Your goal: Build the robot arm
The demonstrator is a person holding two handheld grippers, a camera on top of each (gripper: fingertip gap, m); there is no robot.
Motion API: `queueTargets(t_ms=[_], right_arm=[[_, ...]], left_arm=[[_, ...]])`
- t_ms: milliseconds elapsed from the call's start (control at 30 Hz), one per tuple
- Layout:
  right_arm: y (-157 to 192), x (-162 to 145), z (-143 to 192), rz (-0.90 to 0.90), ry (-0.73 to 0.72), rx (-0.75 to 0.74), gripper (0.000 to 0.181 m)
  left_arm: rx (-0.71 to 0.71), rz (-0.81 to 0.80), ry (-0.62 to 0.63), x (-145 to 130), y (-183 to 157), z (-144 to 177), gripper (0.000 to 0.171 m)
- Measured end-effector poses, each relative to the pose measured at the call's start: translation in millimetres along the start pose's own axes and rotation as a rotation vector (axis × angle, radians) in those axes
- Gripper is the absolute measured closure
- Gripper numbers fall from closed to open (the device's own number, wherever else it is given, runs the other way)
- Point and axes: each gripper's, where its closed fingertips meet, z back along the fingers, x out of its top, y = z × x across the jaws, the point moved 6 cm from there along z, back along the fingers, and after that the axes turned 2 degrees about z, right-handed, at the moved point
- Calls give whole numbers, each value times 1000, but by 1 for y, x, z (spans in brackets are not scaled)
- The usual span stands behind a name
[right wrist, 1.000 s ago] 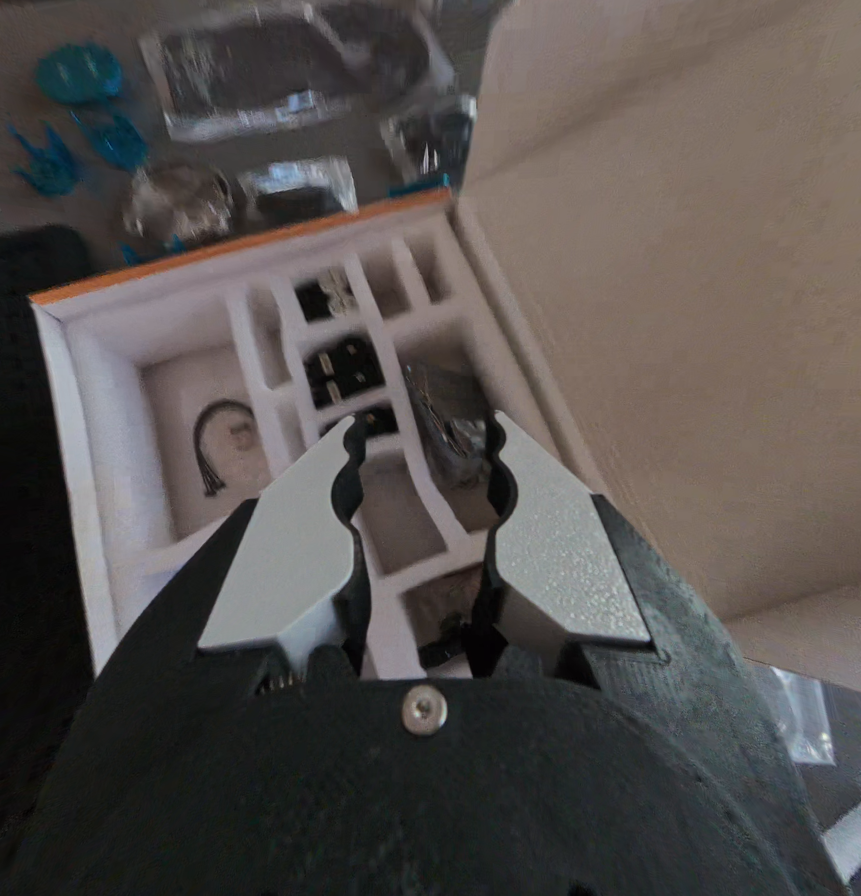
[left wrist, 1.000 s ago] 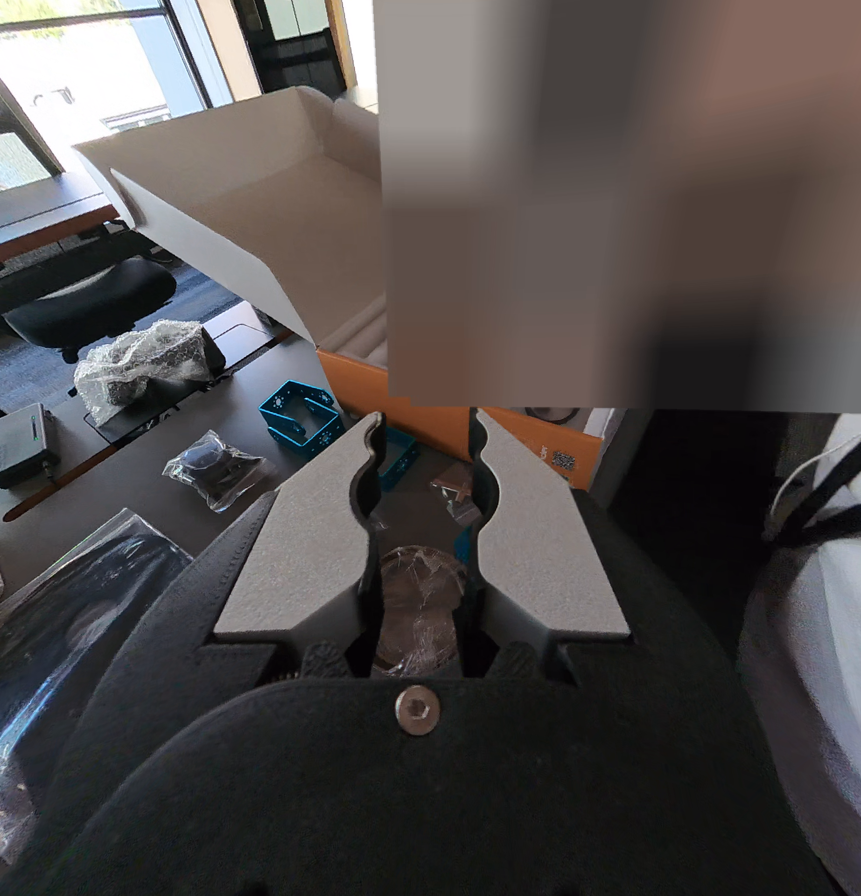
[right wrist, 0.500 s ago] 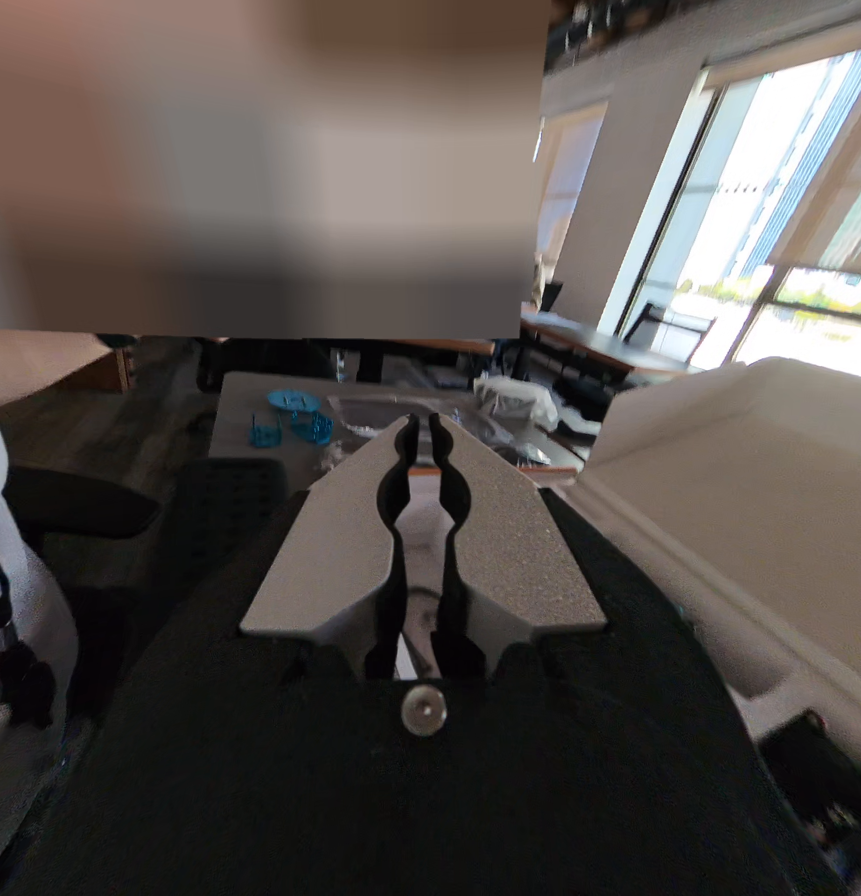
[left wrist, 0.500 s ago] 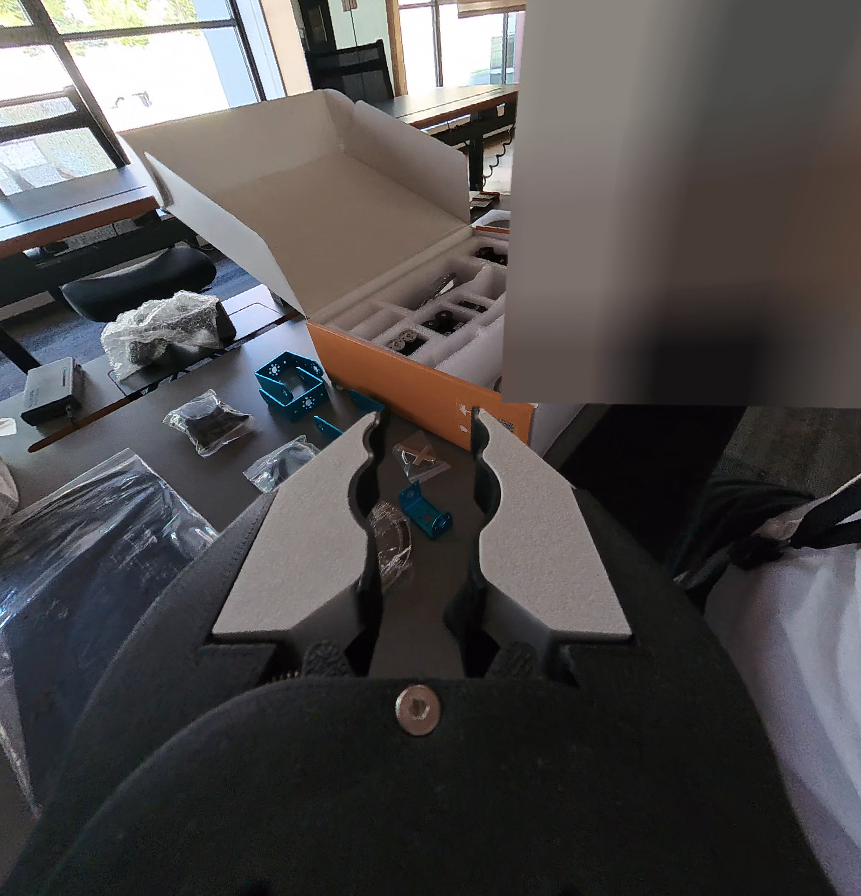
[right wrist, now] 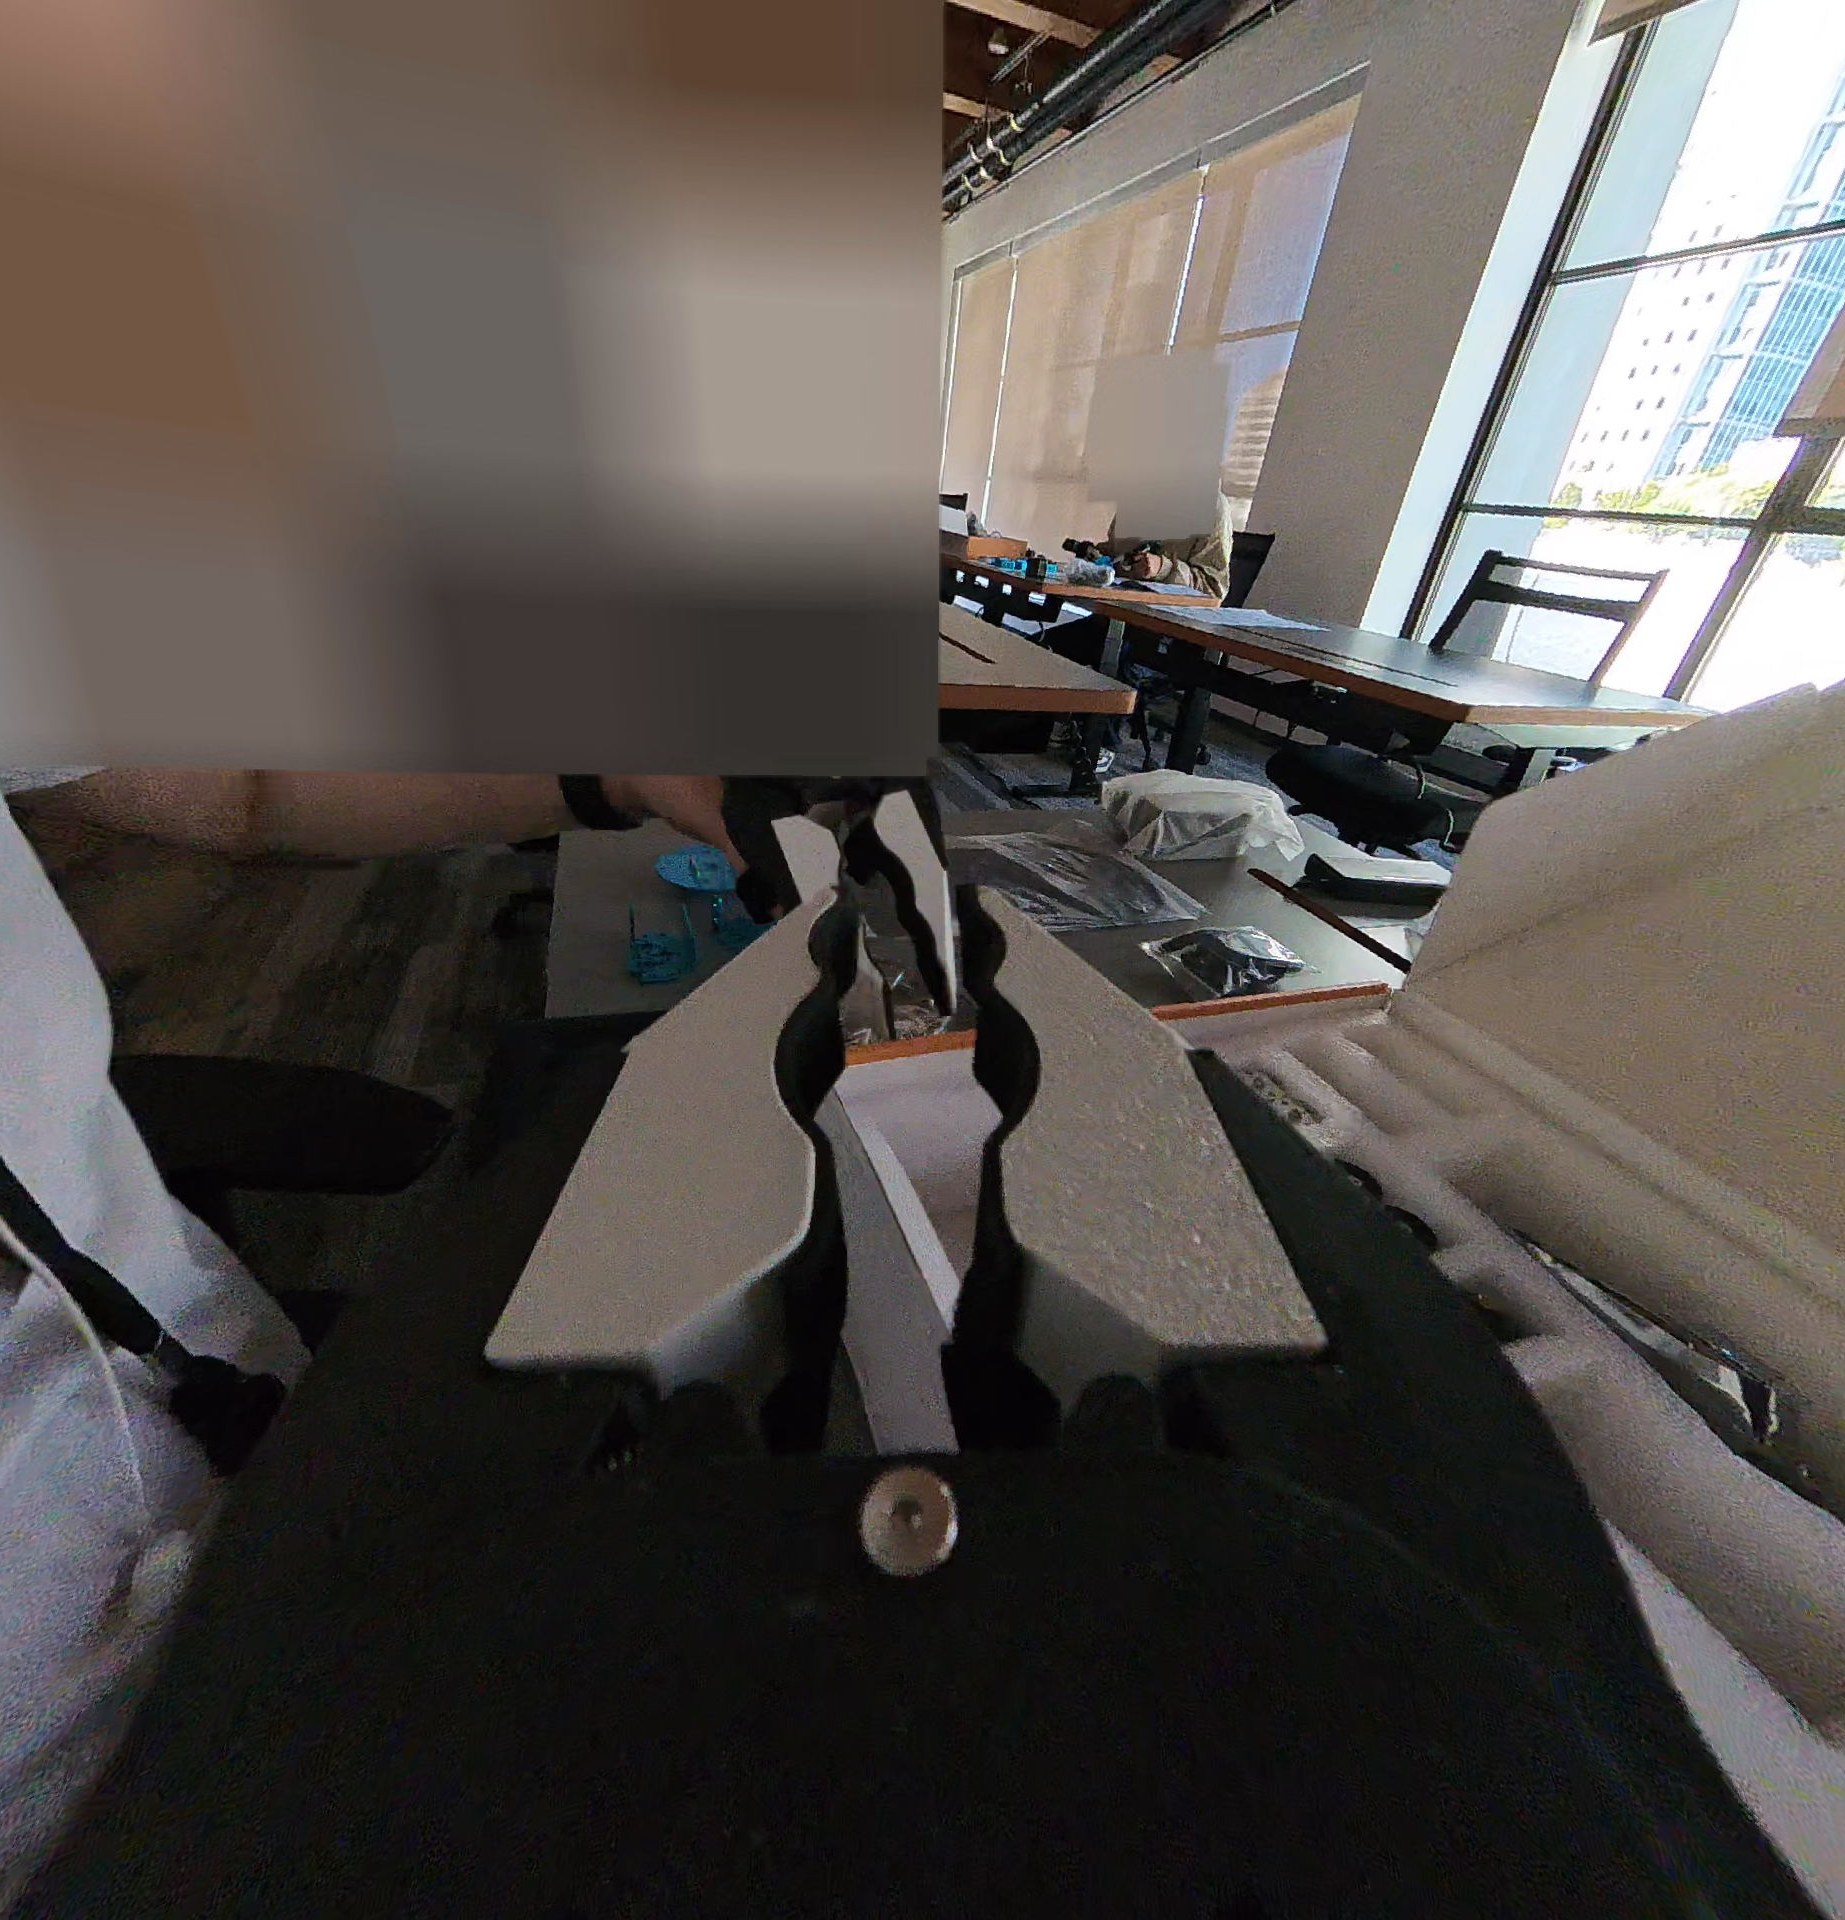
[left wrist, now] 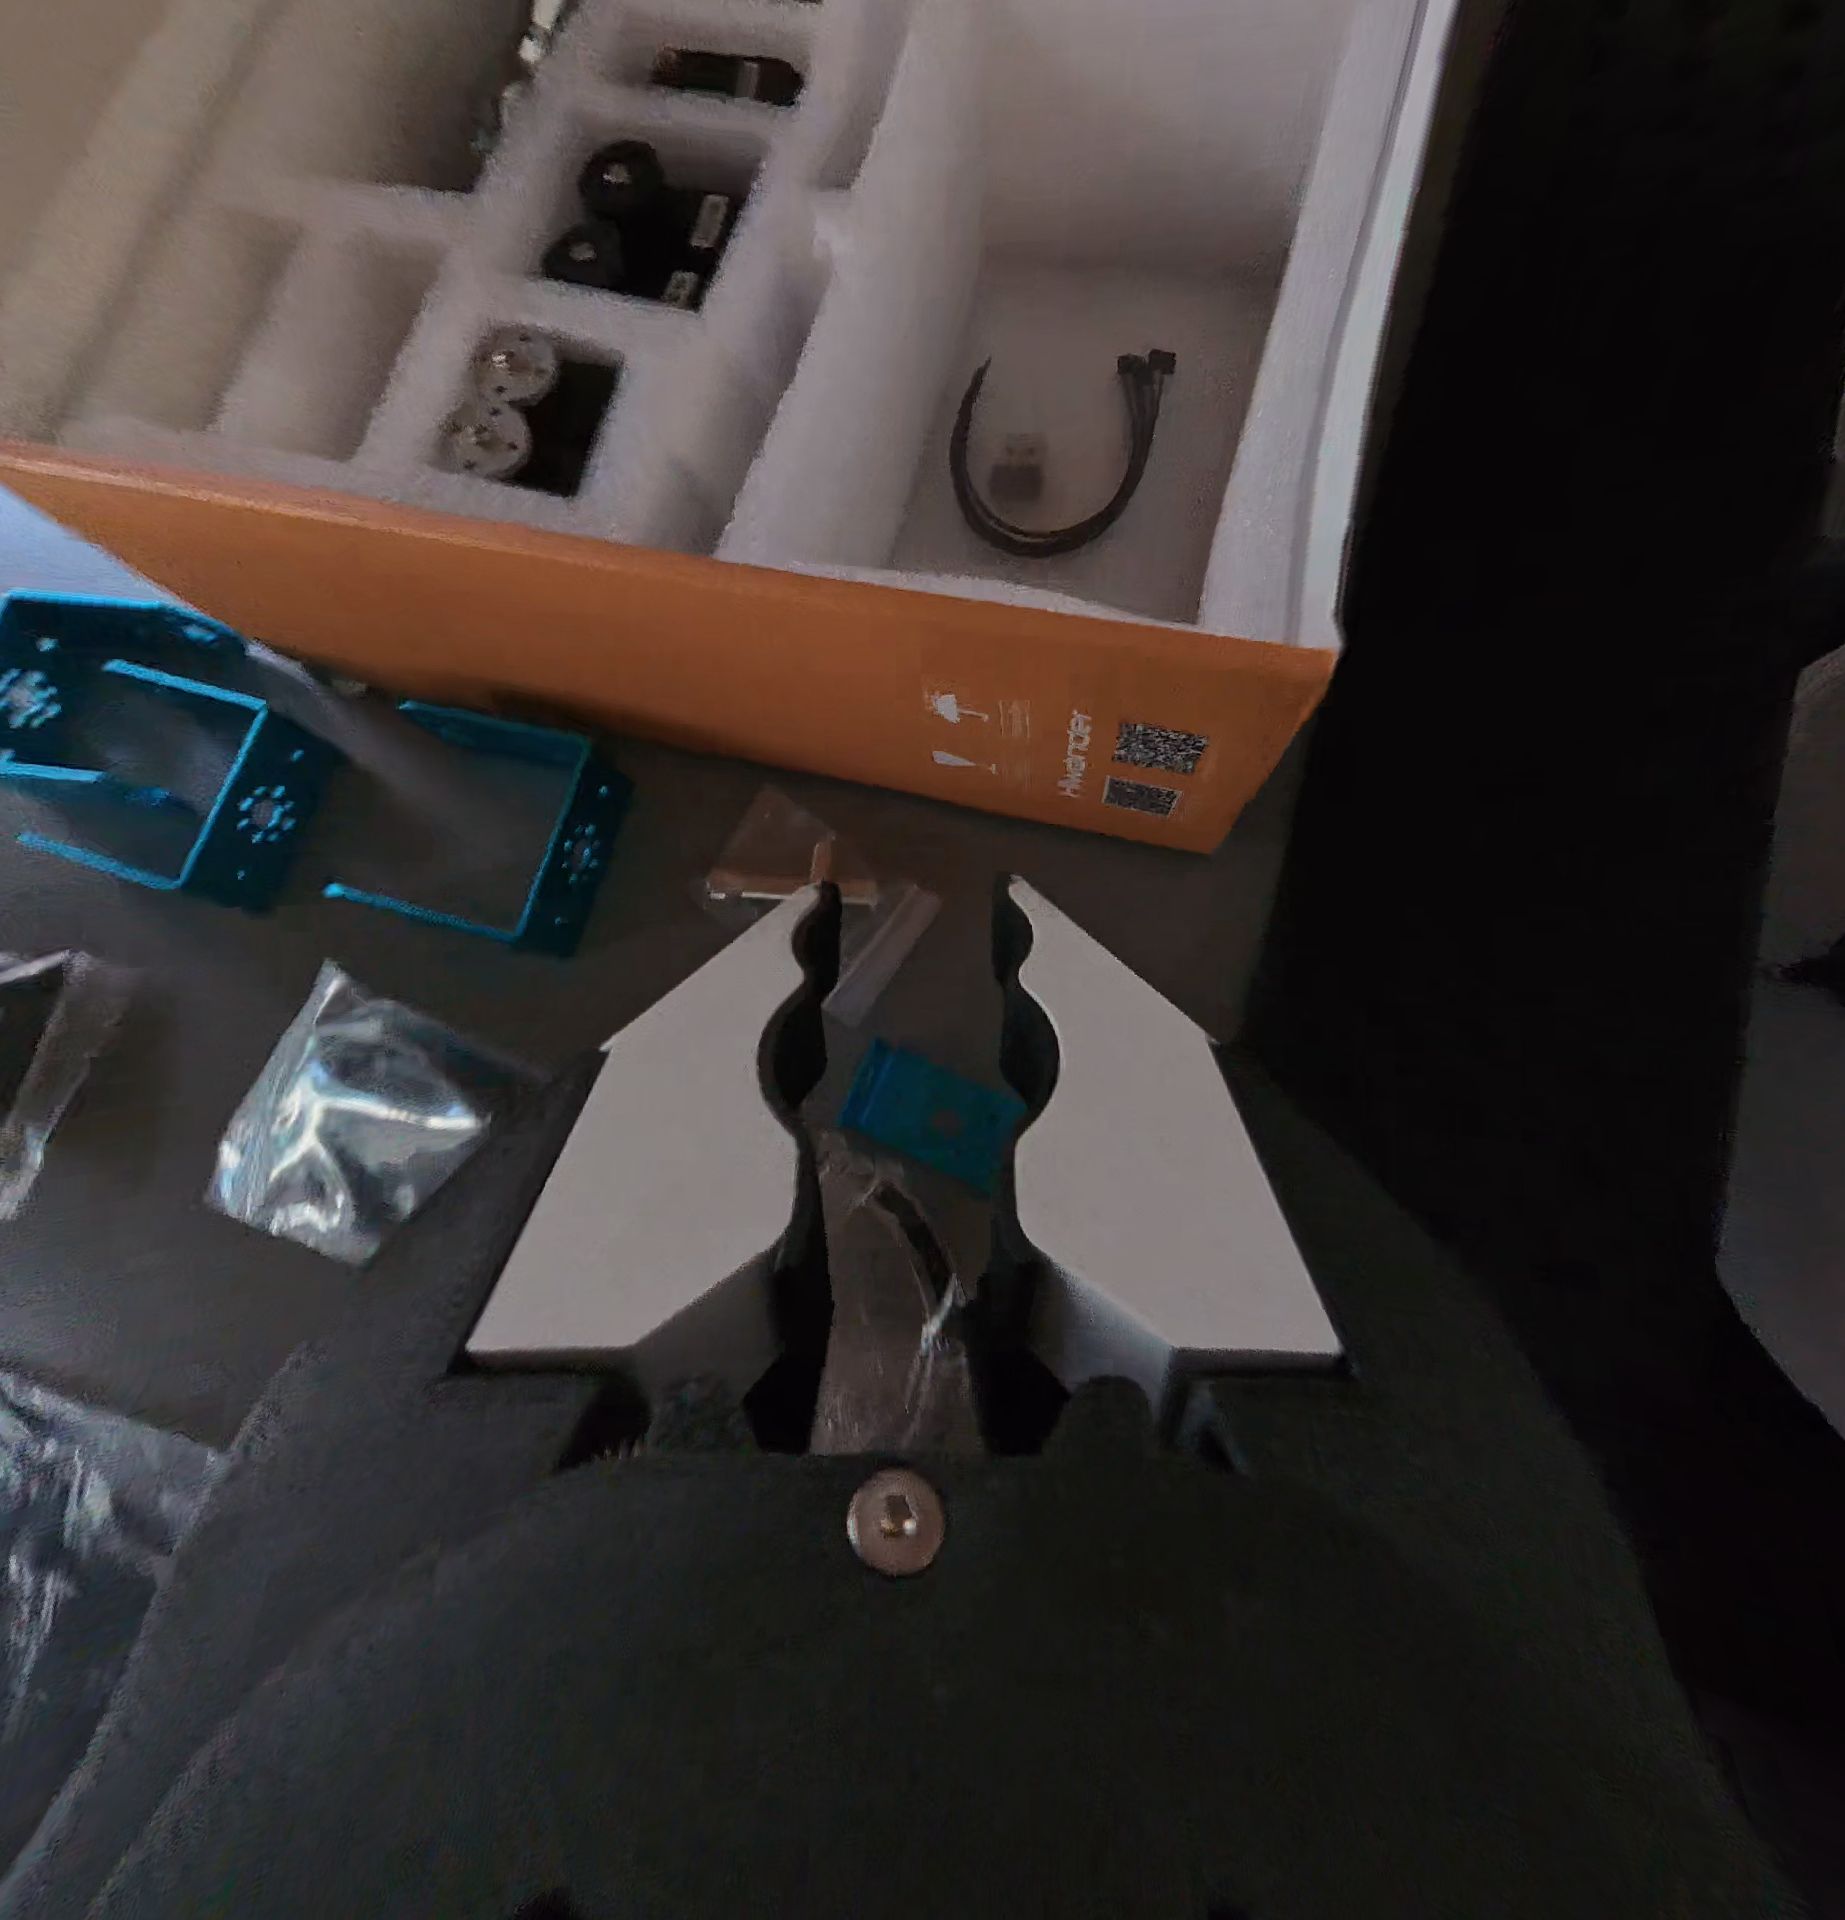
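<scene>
In the left wrist view my left gripper (left wrist: 913, 894) points down at the dark table (left wrist: 606, 997), just in front of an open orange box (left wrist: 689, 644). Its fingers stand apart. A small blue bracket (left wrist: 928, 1122) and a clear bag (left wrist: 887, 1278) lie on the table between them; the pads do not press on either. A small clear packet (left wrist: 783, 852) lies by the left fingertip. My right gripper (right wrist: 902, 914) hovers over the box's white foam (right wrist: 1520, 1195), slightly open, with nothing between its fingers. The left gripper (right wrist: 902, 935) shows beyond it, pointing down.
The foam insert (left wrist: 876, 312) holds dark motors and a black cable (left wrist: 1053, 488). Two larger blue brackets (left wrist: 263, 790) and a clear bag (left wrist: 346, 1122) lie to the left. The box lid (right wrist: 1676, 935) stands open at right. More blue parts (right wrist: 679, 914) and bags lie on the table. The grippers' ends are close to 20 cm from one another. From my left tips it is roughly 7 cm to the small blue bracket (left wrist: 928, 1122); from my right, 25 cm.
My left gripper tipped down and dropped toward the small blue bracket by the box front. My right gripper rose out of the box, closed with nothing seen between its fingers, then opened a little.
</scene>
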Motion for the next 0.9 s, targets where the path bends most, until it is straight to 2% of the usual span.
queueTargets(t_ms=[200,267,333,533,700,900], right_arm=[[28,6,46,67,114,-109,160],[38,10,58,78,135,-136,160],[48,12,67,92,146,-150,160],[73,12,76,113,191,-167,159],[97,1,70,84,269,-174,159],[124,-38,43,18,291,-165,160]], left_arm=[[27,-359,254,-8,-2,-37,142],[65,-435,313,-12,2,-41,145],[39,-458,374,-18,0,-46,147],[14,-462,396,-20,-1,-50,171],[34,-425,389,-17,-1,-48,171],[110,-332,282,9,0,-12,171]])
